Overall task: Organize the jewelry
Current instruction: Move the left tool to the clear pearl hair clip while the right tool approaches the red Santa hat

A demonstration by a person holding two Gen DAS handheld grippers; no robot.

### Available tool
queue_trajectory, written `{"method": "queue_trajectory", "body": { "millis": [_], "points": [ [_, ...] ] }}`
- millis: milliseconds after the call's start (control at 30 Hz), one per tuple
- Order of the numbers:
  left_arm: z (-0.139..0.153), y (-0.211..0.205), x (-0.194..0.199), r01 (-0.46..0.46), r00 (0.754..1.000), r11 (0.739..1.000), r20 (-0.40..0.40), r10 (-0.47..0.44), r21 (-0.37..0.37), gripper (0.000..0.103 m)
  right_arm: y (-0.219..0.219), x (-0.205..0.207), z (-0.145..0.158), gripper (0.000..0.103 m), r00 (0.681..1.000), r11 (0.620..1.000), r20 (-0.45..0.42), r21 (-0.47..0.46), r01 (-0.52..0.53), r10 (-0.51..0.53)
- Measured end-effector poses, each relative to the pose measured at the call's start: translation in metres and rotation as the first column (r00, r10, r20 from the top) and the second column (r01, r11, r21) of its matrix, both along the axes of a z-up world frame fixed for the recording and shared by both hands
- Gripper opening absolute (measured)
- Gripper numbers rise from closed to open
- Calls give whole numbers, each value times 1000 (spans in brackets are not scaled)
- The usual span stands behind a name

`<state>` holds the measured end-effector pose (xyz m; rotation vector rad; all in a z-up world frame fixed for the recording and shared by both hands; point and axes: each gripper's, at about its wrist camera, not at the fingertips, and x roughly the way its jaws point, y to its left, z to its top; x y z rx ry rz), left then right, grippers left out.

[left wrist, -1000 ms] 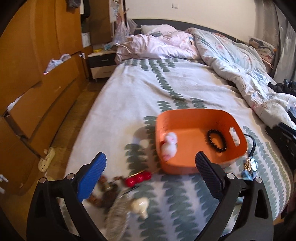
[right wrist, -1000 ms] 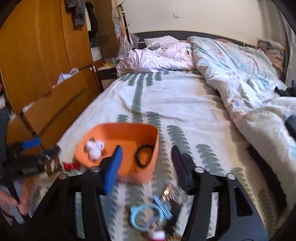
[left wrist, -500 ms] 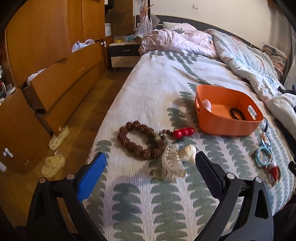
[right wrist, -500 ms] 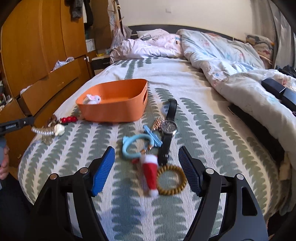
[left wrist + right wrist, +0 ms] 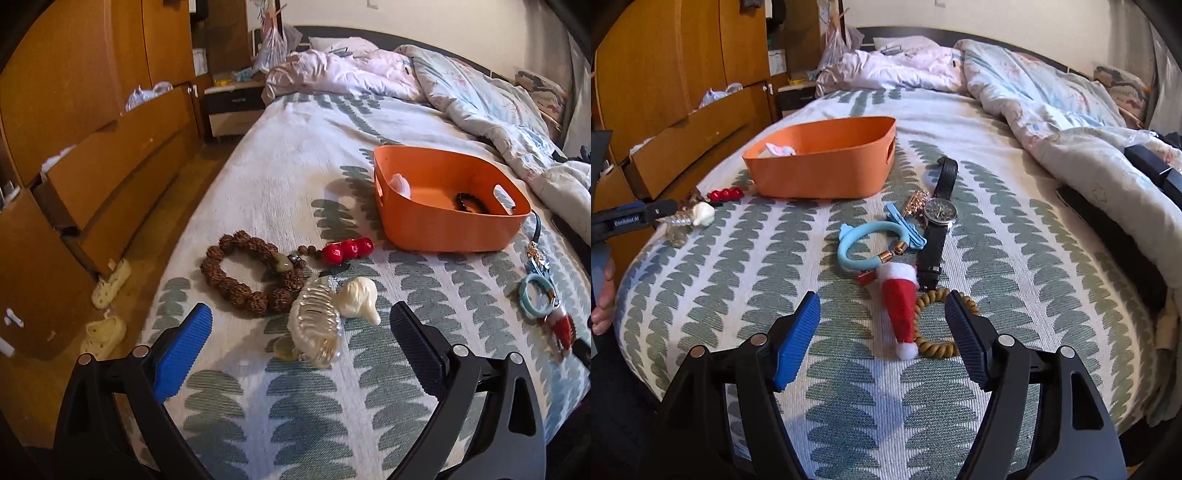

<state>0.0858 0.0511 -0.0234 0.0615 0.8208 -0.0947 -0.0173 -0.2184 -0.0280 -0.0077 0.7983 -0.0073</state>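
Two grippers, our left (image 5: 299,345) gaping over clear clip (image 5: 317,325), right (image 5: 882,334) wide around Santa hat (image 5: 899,302), orange bin (image 5: 827,162) beyond us

We note matt orange plastic basket (image 5: 443,225), glossy red beads (image 5: 347,249), rough brown seed bracelet (image 5: 243,273), woven bedspread (image 5: 849,398).

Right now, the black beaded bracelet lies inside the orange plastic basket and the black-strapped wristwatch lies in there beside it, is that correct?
Not quite. The black beaded bracelet does lie inside the orange plastic basket, but the black-strapped wristwatch lies outside it on the leaf-patterned bedspread, as the right wrist view shows.
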Motion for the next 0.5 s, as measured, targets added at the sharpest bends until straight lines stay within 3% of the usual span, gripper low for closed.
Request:
{"method": "queue_trajectory", "body": {
  "millis": [167, 400, 433, 500],
  "points": [
    [-10, -3, 12, -30, 998, 999, -49, 31, 35, 96, -3, 6, -5, 71, 1000, 1000, -26, -12, 14, -15],
    [-13, -10, 13, -16, 998, 998, -53, 19, 60, 96, -10, 12, -11, 70, 998, 999, -52, -2, 36, -36],
    [-13, -12, 13, -12, 998, 998, -54, 16, 64, 96, -9, 13, -12, 68, 998, 1000, -60, 3, 29, -29],
    [-15, -15, 14, -5, 998, 997, -56, 9, 74, 96, -7, 17, -13, 53, 997, 1000, -68, 7, 22, -22]
  ]
}}
